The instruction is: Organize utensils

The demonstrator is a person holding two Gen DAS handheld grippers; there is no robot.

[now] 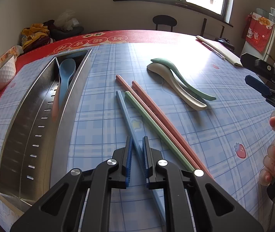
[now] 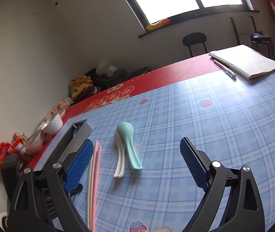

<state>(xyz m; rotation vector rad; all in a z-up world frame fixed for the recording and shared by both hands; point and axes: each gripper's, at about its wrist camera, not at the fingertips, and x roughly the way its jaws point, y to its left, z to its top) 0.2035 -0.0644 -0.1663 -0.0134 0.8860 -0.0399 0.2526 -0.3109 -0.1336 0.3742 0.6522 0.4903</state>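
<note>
My left gripper [image 1: 137, 145] is shut on a blue chopstick [image 1: 125, 108] that lies on the checked tablecloth and passes between the blue pads. Right beside it lie a green chopstick [image 1: 156, 129] and two pink chopsticks [image 1: 153, 112]. A green spoon [image 1: 183, 85] rests on a white spoon [image 1: 178, 92] further out. The steel tray [image 1: 31, 127] on the left holds a blue spoon [image 1: 66, 73] over a pink one [image 1: 55, 106]. My right gripper [image 2: 136, 140] hangs open above the green spoon [image 2: 128, 141] and white spoon [image 2: 120, 160], gripping nothing.
A white bowl [image 1: 2, 73] and snack packets [image 2: 4, 152] crowd the table's left edge. At the far right lie a notebook [image 2: 245, 61] and pen [image 2: 224, 68]. A person's hand [image 1: 274, 154] holds the right gripper at the left wrist view's right edge. A chair [image 1: 164, 21] stands behind the table.
</note>
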